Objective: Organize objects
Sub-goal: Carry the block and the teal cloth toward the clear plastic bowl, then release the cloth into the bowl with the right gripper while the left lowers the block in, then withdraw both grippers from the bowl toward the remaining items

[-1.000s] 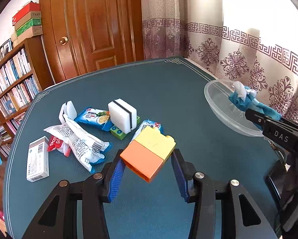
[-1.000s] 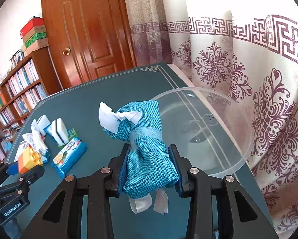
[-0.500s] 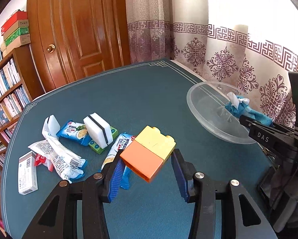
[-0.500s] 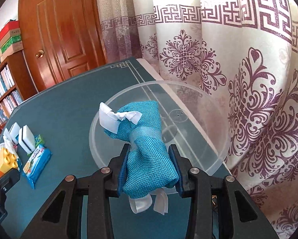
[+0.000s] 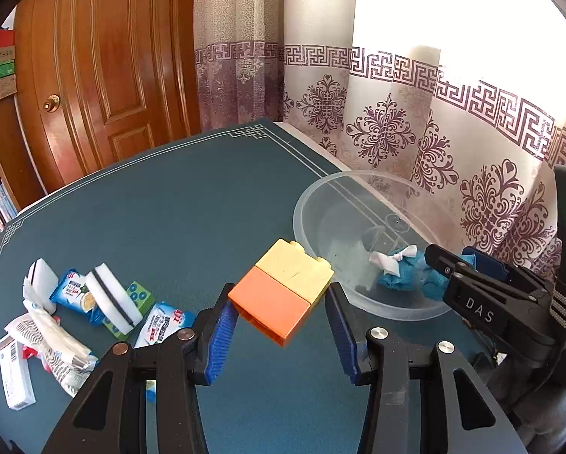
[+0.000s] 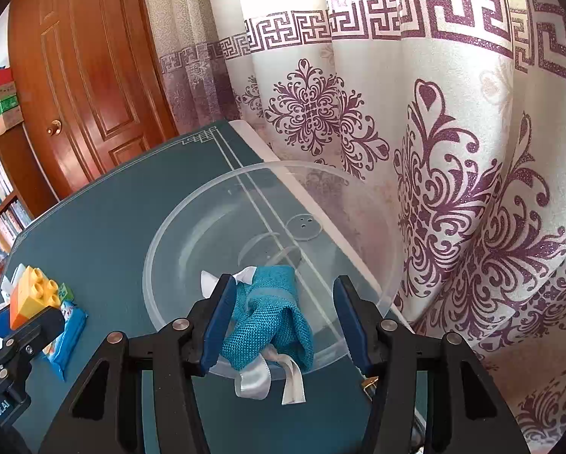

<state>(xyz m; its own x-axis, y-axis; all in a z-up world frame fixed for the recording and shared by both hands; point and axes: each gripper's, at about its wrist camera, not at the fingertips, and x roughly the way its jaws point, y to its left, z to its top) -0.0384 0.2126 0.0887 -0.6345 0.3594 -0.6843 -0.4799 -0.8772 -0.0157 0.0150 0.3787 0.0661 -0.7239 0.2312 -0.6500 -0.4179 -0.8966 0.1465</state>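
We hold an orange-and-yellow block (image 5: 283,295), two stacked bricks tilted on edge, pinched in our left gripper (image 5: 281,325) above the teal table (image 5: 192,204). At two o'clock from it sits the clear plastic bowl (image 6: 176,227). Our right gripper (image 6: 279,316) hangs over the bowl's near rim with its jaws spread apart; the teal woven pouch (image 6: 271,321), with white ribbon ends, lies loose between them, draped across that rim.

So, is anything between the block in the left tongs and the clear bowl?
Nothing visible lies between the block and the bowl. Inside it, the teal pouch and the open right tongs take up the side away from the block.
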